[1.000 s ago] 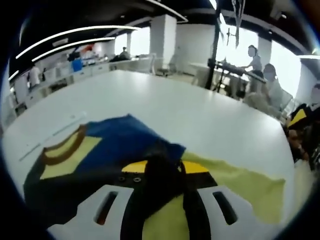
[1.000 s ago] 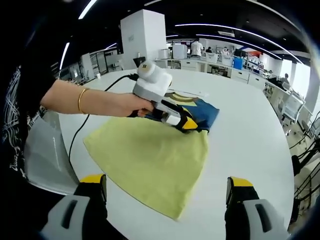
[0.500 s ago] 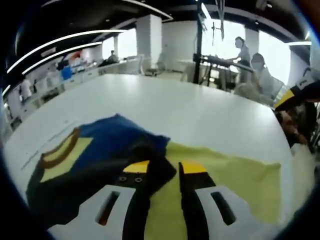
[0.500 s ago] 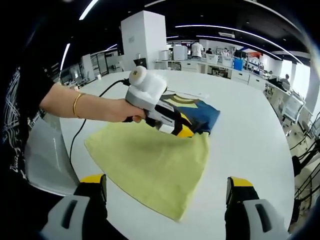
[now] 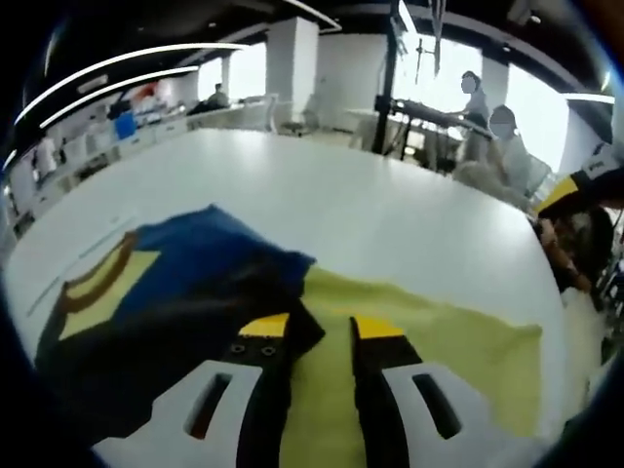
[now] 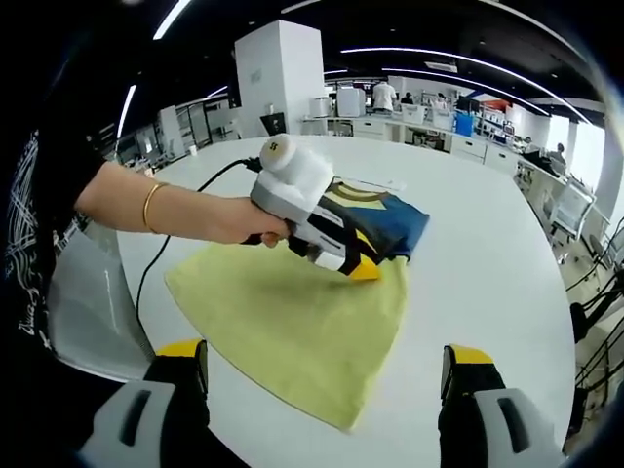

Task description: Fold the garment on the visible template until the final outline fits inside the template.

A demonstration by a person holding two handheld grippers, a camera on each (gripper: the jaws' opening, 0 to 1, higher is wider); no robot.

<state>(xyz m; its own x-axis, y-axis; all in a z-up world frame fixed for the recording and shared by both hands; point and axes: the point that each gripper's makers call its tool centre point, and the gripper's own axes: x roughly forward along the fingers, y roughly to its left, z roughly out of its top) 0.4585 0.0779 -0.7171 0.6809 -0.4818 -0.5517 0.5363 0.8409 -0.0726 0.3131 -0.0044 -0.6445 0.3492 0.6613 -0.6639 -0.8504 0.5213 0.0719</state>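
The garment [image 5: 185, 292] is blue and black with a yellow panel and a brown collar, and lies bunched on the white table [image 5: 341, 195]. Its near edge overlaps a yellow-green sheet [image 5: 439, 351]. My left gripper [image 5: 322, 331] hovers at that overlap, jaws narrowly open; the gap shows yellow-green sheet, and black fabric reaches the left finger's tip. In the right gripper view a hand [image 6: 224, 216] holds the left gripper [image 6: 359, 265] at the garment's [image 6: 395, 222] near edge, over the yellow-green sheet [image 6: 292, 312]. My right gripper [image 6: 327, 353] stands wide open at the sheet's near corner, holding nothing.
A black cable [image 6: 166, 244] trails from the left gripper across the table [image 6: 487, 273]. A thin white strip [image 6: 375, 181] lies beyond the garment. A pale chair back [image 6: 88, 302] stands at the table's left edge. People sit at a far desk [image 5: 502, 146].
The left gripper let go of the dark fabric it pinched a second ago and now sits just off the garment's edge. The right gripper has not moved.
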